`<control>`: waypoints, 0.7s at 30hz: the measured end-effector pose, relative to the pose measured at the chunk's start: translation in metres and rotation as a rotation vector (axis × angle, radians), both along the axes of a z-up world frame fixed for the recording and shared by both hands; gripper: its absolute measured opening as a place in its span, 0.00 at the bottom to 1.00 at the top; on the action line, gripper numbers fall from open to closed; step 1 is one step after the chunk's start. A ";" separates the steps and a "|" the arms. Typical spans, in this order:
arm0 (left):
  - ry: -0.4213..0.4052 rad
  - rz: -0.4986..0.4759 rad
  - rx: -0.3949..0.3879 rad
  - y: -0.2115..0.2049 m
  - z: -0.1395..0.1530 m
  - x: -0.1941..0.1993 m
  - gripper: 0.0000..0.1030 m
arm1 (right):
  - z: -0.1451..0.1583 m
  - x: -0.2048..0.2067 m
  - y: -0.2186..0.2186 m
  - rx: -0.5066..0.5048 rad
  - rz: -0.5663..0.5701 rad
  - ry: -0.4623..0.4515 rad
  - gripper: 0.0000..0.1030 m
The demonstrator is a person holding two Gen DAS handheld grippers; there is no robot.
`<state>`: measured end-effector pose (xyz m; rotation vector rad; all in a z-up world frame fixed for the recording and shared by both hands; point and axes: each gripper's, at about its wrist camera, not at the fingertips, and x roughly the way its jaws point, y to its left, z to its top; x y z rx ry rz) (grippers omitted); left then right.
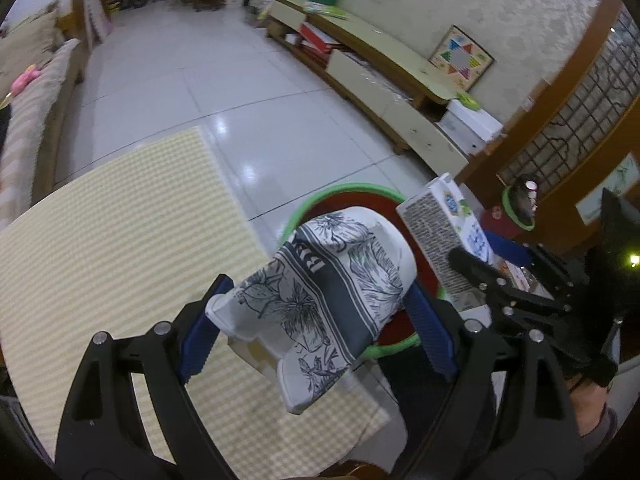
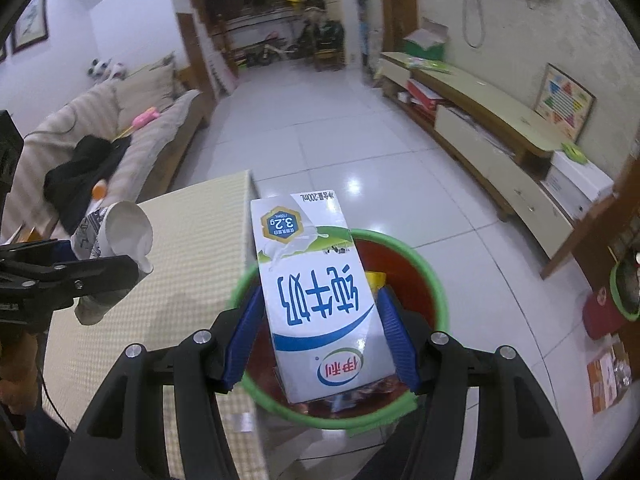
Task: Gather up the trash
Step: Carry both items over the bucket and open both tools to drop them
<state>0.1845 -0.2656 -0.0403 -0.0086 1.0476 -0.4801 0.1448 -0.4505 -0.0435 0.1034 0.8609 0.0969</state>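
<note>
Both tools tilt down over the bin [image 2: 434,280]: left tool [image 1: 316,320] clamps one paper cup [image 1: 320,280], right tool [image 2: 320,336] one milk carton [image 2: 320,304].

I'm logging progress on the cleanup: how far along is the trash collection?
Done: some wrappers already lie in the red bin. In hand: the right gripper clamps a milk carton over the bin; the left gripper holds a crushed paper cup beside it. Left: dropping both.
</note>
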 end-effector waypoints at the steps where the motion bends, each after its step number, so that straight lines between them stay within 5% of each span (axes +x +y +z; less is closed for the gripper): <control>1: 0.002 -0.013 -0.006 -0.010 -0.001 0.002 0.81 | -0.002 0.000 -0.008 0.006 -0.014 0.002 0.55; 21: 0.108 -0.067 -0.090 -0.070 -0.025 0.034 0.82 | -0.024 0.005 -0.057 0.071 -0.084 0.025 0.55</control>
